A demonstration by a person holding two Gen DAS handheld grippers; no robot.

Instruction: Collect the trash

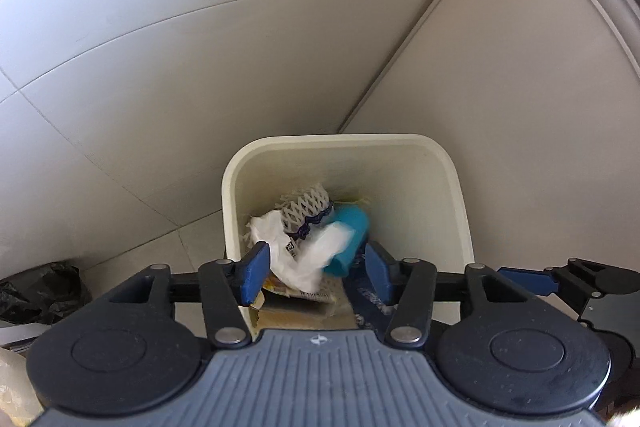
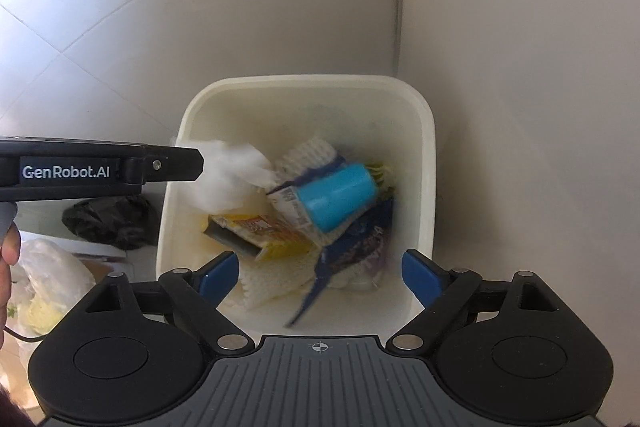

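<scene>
Both of your grippers point down over the cream square plastic bin [image 2: 424, 163]. Your left gripper [image 1: 318, 269] stands half open, a crumpled white tissue [image 1: 316, 259] loose between its blue pads [image 1: 256, 275]. Your right gripper [image 2: 320, 273] stands wide, holding nothing. In the bin lie a turquoise plastic cup [image 2: 340, 197], white foam netting [image 2: 308, 153] and a yellow wrapper [image 2: 276, 237].
</scene>
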